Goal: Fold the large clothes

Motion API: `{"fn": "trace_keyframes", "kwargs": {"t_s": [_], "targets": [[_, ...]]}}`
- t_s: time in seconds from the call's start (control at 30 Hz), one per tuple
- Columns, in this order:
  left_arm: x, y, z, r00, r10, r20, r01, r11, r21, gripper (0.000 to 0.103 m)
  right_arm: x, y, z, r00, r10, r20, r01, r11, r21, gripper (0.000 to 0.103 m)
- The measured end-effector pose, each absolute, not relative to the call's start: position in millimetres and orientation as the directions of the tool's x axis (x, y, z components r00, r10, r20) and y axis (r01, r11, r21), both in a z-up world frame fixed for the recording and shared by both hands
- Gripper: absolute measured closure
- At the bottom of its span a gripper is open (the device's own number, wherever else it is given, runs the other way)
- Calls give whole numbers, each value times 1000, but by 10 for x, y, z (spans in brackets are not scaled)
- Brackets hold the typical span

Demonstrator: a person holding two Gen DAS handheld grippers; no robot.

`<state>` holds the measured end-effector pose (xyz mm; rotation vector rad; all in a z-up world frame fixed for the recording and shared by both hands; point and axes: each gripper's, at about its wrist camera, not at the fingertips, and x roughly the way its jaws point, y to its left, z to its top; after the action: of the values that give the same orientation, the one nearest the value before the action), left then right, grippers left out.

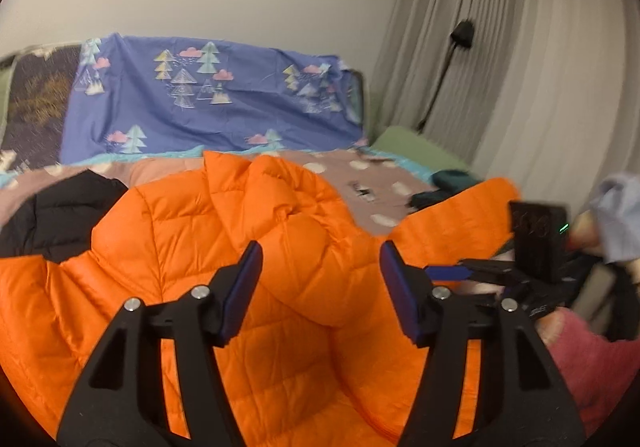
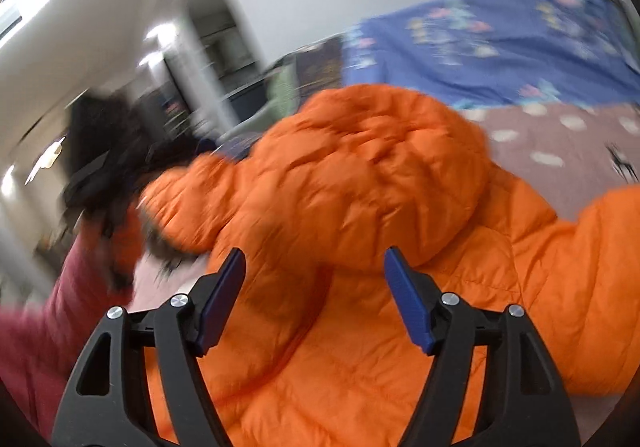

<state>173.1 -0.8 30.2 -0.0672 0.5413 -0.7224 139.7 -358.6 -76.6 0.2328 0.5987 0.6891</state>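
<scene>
On the bed [image 1: 376, 183], the orange puffer jacket [image 1: 224, 247] lies loose, unfolded; both hand-held grippers, left [image 1: 320, 267] and right [image 2: 314, 273], gape empty.

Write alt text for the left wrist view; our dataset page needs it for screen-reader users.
An orange puffer jacket lies spread on a bed, seen between the open blue-padded jaws of the left gripper, which hold nothing. Behind it a blue tree-print sheet drapes against the wall; the right gripper shows at the right edge.
</scene>
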Motion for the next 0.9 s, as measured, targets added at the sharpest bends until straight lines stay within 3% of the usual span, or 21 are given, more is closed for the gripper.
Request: {"fn": "trace_keyframes", "kwargs": {"t_s": [0.03, 0.1, 0.2, 0.3, 0.33, 0.37, 0.47, 0.53, 0.67, 0.73, 0.83, 0.9], "targets": [[1774, -91, 267, 630, -625, -460, 596, 770, -230, 45, 1434, -3578, -757, 648, 634, -422, -473, 769, 430, 34], [1924, -284, 129, 658, -560, -503, 543, 816, -197, 48, 1632, -3557, -815, 679, 619, -395, -389, 760, 521, 49], [2148, -483, -221, 649, -440, -621, 470, 874, -128, 50, 1835, -3379, -1048, 634, 579, -513, -292, 794, 534, 63], [2076, -424, -403, 644, -398, -654, 460, 884, -85, 50, 1913, -3172, -1294, 571, 530, -626, -270, 842, 467, 63], [1988, -335, -381, 648, -402, -647, 458, 884, -91, 44, 1884, -3151, -1289, 565, 522, -638, -287, 850, 441, 63], [1858, -181, -320, 665, -404, -628, 440, 892, -107, 30, 1862, -3153, -1263, 568, 516, -641, -297, 855, 425, 63], [1562, 284, -161, 728, -401, -556, 379, 911, -161, 18, 1799, -3234, -1057, 607, 498, -619, -315, 866, 388, 59], [1346, 711, -105, 766, -365, -530, 303, 931, -203, 17, 1776, -3316, -866, 656, 492, -573, -328, 869, 370, 55], [1065, 1689, -124, 847, -116, -519, 11, 980, -201, 17, 1768, -3383, -701, 711, 473, -520, -319, 876, 360, 52], [995, 2138, -167, 853, -6, -522, -131, 966, -224, 18, 1855, -3341, -714, 717, 462, -523, -295, 880, 373, 52], [994, 2825, -218, 835, 84, -543, -293, 904, -311, 32, 2078, -3234, -892, 701, 449, -553, -244, 881, 406, 52], [1017, 3182, -276, 814, 113, -570, -371, 856, -359, 32, 2165, -3159, -1062, 671, 440, -597, -221, 887, 405, 52]]}}
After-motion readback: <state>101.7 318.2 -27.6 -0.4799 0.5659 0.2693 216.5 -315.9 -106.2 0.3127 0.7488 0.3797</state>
